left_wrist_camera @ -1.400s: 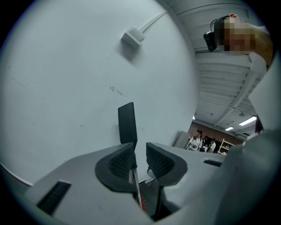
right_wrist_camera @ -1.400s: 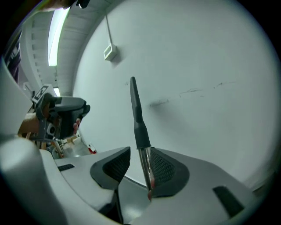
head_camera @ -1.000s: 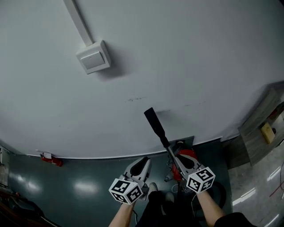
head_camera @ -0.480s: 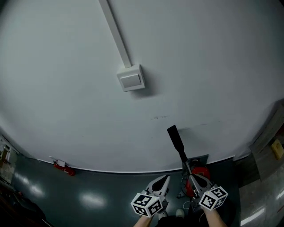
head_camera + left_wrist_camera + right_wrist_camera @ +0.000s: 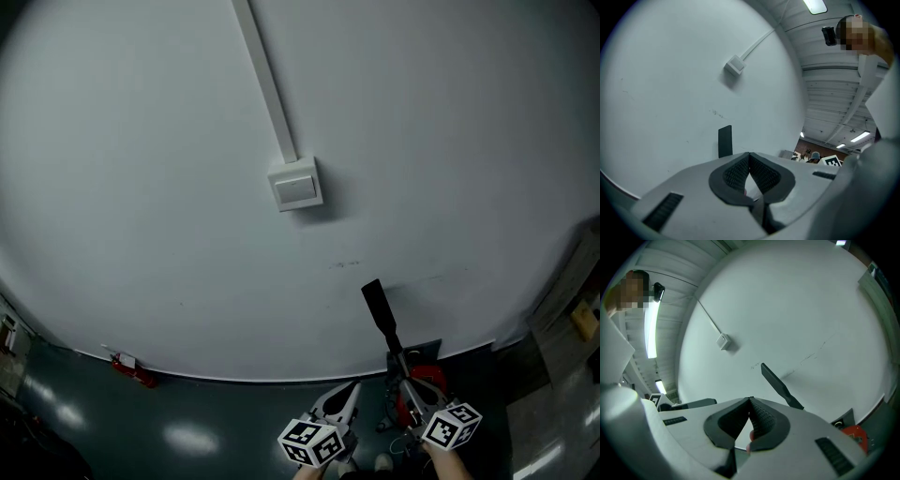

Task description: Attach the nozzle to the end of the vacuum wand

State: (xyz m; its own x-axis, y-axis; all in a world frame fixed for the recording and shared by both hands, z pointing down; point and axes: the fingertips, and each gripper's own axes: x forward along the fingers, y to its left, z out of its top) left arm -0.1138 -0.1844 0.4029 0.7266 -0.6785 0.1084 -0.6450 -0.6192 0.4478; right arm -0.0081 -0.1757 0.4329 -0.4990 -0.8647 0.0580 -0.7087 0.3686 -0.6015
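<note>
Evidently, nozzle (image 5: 373,302) is carried atop wand (image 5: 397,358), at 11 o'clock of right gripper (image 5: 409,386). The jaws of this and left gripper (image 5: 353,386) are clenched empty, since attachment is judged complete.

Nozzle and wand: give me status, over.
Left gripper jaws shut, empty. Right gripper jaws shut, empty, beside the wand. Nozzle looks seated on wand's top end, upright before the wall. Nothing seen in the way.

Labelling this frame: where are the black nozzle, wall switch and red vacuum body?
black nozzle (image 5: 379,309): head view, middle of its blade.
wall switch (image 5: 296,186): head view, its front face.
red vacuum body (image 5: 855,437): right gripper view, red shell.
</note>
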